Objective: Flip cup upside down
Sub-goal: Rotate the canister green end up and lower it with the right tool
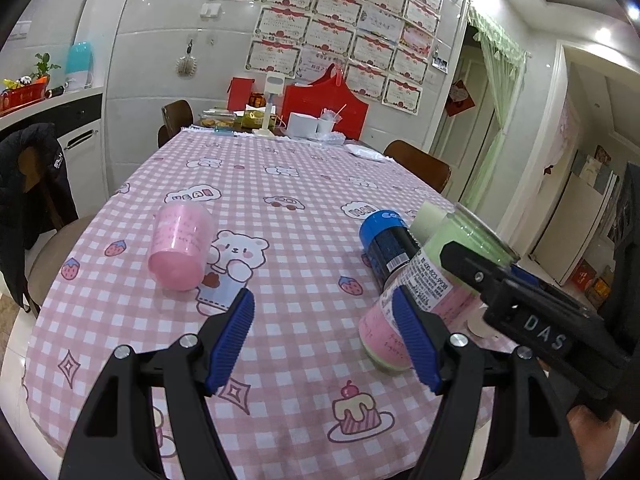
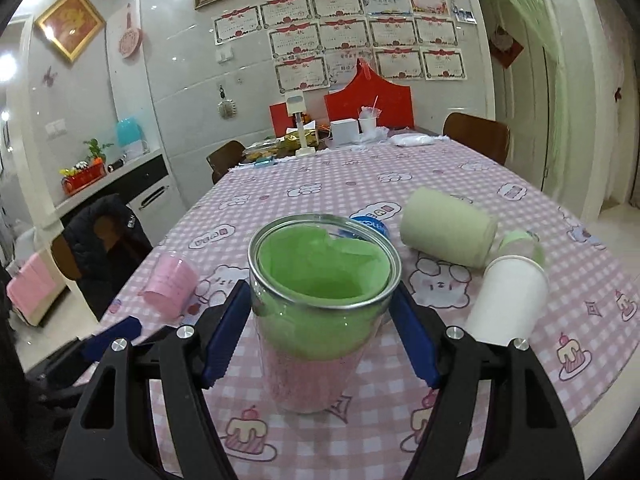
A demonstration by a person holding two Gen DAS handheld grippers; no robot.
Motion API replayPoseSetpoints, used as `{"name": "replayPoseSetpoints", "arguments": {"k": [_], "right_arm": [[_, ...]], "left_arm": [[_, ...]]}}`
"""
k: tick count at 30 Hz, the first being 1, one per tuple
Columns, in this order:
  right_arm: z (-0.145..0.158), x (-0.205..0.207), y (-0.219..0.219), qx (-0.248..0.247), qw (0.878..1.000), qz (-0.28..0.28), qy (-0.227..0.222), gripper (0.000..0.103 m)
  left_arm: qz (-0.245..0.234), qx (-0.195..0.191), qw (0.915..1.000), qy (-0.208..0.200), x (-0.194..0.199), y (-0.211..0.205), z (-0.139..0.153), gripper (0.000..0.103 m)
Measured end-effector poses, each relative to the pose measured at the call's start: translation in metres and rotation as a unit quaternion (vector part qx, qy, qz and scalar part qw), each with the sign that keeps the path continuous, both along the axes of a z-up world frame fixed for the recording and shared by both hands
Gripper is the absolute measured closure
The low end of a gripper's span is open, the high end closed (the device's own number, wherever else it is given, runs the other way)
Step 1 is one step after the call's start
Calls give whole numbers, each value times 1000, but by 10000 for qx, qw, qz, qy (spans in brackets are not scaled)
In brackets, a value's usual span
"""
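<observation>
A clear cup with a green and pink liner (image 2: 320, 312) is held mouth up, tilted, between the blue pads of my right gripper (image 2: 320, 332), just above the checked tablecloth (image 2: 400, 184). In the left wrist view the same cup (image 1: 436, 284) shows at right, leaning, gripped by the black right gripper (image 1: 480, 276). My left gripper (image 1: 324, 344) is open and empty over the table's near edge, left of the cup. A pink cup (image 1: 180, 246) lies on its side at left; it also shows in the right wrist view (image 2: 170, 284).
A blue-capped black can (image 1: 386, 246) lies behind the held cup. A pale green cup (image 2: 448, 226), a small green cup (image 2: 520, 242) and a white paper cup (image 2: 506, 300) lie at right. Boxes and clutter (image 2: 352, 128) fill the far end. Chairs (image 2: 476, 136) surround the table.
</observation>
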State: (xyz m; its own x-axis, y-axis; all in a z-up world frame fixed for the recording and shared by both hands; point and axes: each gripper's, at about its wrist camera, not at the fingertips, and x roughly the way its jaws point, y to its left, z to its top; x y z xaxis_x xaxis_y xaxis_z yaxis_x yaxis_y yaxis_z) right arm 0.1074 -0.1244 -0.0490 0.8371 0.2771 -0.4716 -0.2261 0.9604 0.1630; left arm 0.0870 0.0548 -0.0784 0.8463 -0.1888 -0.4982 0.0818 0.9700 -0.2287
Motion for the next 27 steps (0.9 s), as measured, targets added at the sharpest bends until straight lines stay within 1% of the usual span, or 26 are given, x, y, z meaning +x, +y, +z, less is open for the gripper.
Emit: {"name": "replayPoseSetpoints", "arguments": {"k": [3,8,12,18,23,27], "right_arm": [[-2,-1,3,-140,9999,-19,-78,36],[-3,-2,5,-140,9998,89,-89,36],[-4,-4,4,-95,9998,130,-68,35],[-4,-3,-2,186,9994,280,111,35],[-1,-8,-3,278,9991,314,97,34],[1,-12,-6,329,9990,288,84,30]], "left_arm": [[72,65,10000,20,0,1,-2,33],[169,68,9998,39,-1,7,-2,33],[154,61,9999,44,-1,9,-3,33],[107,-41,9999,36,-3,11,-1,31],[67,-101,9999,0,-7,12,2,30],[19,-161,9999,33,-9,11,4,28]]}}
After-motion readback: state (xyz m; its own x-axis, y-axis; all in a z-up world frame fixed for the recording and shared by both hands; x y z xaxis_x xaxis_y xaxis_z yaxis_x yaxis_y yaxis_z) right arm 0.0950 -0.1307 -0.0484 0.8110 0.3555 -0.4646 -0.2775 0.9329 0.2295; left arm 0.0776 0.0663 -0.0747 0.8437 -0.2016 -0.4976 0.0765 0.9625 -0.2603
